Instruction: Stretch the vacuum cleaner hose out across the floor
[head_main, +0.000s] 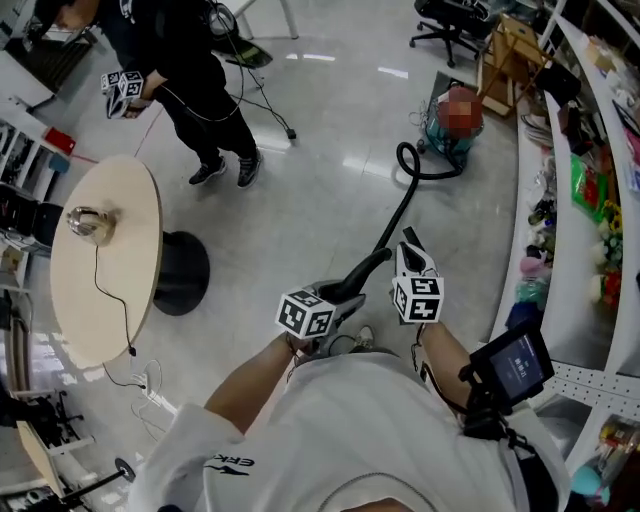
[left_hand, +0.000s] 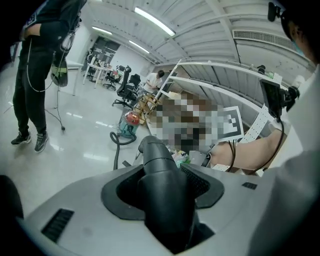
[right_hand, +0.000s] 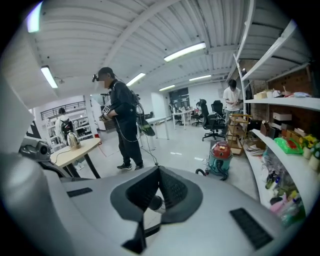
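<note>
The teal and red vacuum cleaner (head_main: 455, 120) stands on the floor at the far right, by the shelves. Its black hose (head_main: 400, 215) loops beside it and runs across the floor towards me. My left gripper (head_main: 340, 297) is shut on the hose's thick black end tube (left_hand: 160, 165), which fills the space between the jaws and points at the vacuum cleaner (left_hand: 129, 124). My right gripper (head_main: 412, 245) hovers just right of the hose, its pads (right_hand: 170, 187) meeting at the tip with nothing held. The vacuum cleaner (right_hand: 220, 157) lies ahead of it.
A round beige table (head_main: 105, 260) with a kettle (head_main: 90, 222) and a trailing cable stands at left. A person in black (head_main: 195, 80) stands at the far left holding grippers. Curved white shelves (head_main: 560, 250) full of goods line the right. An office chair (head_main: 450, 25) is far back.
</note>
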